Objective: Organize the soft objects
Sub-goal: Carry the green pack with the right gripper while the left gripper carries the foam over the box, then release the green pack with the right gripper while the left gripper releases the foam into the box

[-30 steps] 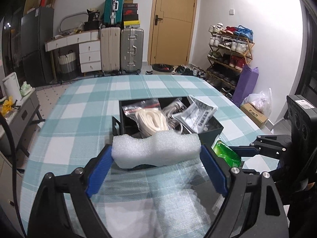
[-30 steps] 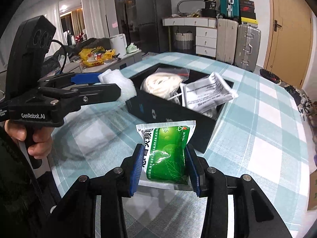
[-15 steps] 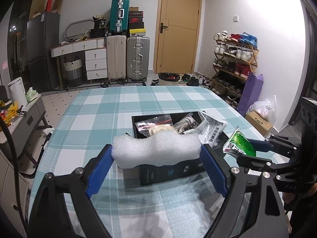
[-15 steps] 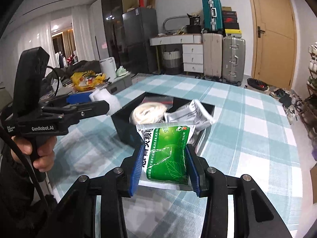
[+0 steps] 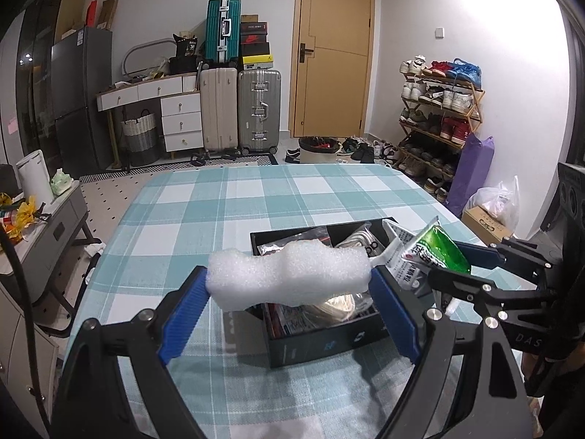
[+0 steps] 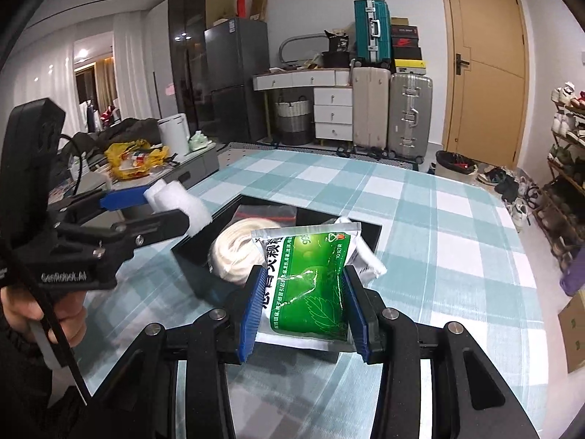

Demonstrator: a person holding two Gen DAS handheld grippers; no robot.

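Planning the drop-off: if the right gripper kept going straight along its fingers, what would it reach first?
Probably the open black box. The right gripper, shut on the green sachet, points over it, so the sachet's far edge would likely meet the white cord bundle and silver packet inside. Depth is uncertain.

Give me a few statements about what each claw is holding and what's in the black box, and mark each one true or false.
1. The left claw grips a white foam block. True.
2. The right claw is open, holding nothing. False: it is shut on a green packet.
3. The black box sits on a checked tablecloth. True.
4. The black box holds nothing. False: it has a coil of white rope and bagged items inside.
5. The foam block lies on the tablecloth. False: it is held up in the air, in front of the box.
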